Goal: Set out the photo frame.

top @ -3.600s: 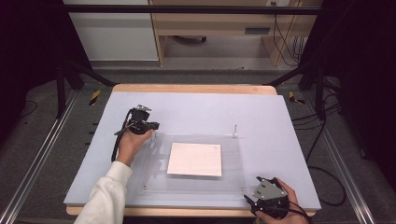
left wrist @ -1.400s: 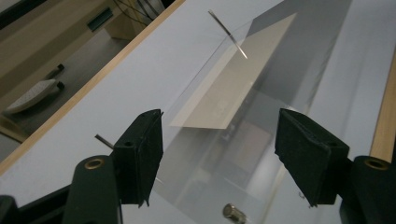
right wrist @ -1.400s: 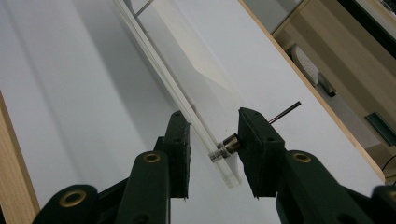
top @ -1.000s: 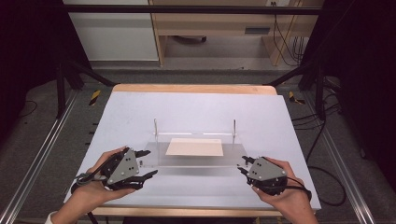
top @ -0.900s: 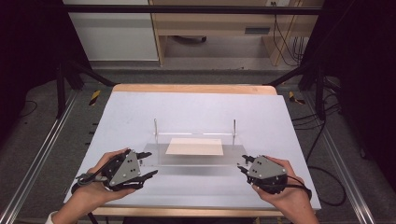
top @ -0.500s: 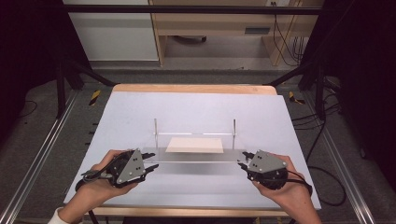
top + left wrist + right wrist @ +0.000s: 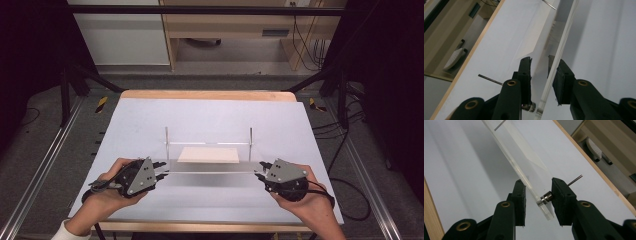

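Note:
A clear acrylic plate with two thin metal pins standing at its far corners carries a beige sheet. Its near edge is lifted off the white table. My left gripper is at the near left corner; its jaws have just been closing, and in the left gripper view the plate edge runs between them with the pads against it. My right gripper is shut on the near right corner: its jaws clamp the plate and a metal standoff.
The table has a wooden rim at the back and bare white surface around the plate. Metal rails run along both sides, with cables on the floor at the right.
The plate lay flat at first, with the left hand at its far left corner. Over the last second both hands drew slightly nearer, the near edge rose, and the left jaws narrowed onto the corner.

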`<control>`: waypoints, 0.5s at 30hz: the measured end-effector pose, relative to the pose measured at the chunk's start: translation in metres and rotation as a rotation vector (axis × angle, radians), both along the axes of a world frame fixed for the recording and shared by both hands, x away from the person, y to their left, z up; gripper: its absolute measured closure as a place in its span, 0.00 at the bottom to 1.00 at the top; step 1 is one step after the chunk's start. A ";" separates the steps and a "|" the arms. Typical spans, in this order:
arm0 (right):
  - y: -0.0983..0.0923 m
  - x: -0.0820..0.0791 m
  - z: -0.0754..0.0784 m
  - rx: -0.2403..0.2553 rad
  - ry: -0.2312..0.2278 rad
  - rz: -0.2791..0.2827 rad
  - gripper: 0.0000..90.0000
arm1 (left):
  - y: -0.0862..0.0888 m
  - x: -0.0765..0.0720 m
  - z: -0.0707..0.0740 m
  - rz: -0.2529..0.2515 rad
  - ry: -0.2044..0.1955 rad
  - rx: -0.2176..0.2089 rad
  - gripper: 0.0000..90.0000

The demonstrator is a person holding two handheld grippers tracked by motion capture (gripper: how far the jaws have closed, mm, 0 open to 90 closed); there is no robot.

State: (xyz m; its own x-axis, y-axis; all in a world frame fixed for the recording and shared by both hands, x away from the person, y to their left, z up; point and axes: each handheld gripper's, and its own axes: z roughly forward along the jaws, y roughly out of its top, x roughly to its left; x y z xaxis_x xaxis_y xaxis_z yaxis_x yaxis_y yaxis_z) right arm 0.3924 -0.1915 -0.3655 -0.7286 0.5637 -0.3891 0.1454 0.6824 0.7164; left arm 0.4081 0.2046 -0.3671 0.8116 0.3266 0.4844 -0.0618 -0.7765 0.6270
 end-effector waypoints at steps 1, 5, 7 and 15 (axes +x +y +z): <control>0.000 0.000 0.000 0.000 0.000 0.000 0.73 | 0.000 0.000 0.000 0.000 0.000 -0.002 0.78; 0.000 0.000 0.000 -0.001 0.001 0.000 0.73 | 0.000 0.000 -0.001 -0.002 -0.004 -0.001 0.78; 0.000 0.000 0.000 -0.002 0.001 0.001 0.73 | 0.000 -0.001 -0.002 -0.006 -0.013 0.009 0.78; 0.000 0.002 0.002 0.003 0.003 0.001 0.73 | 0.000 0.001 0.001 -0.001 -0.036 0.007 0.80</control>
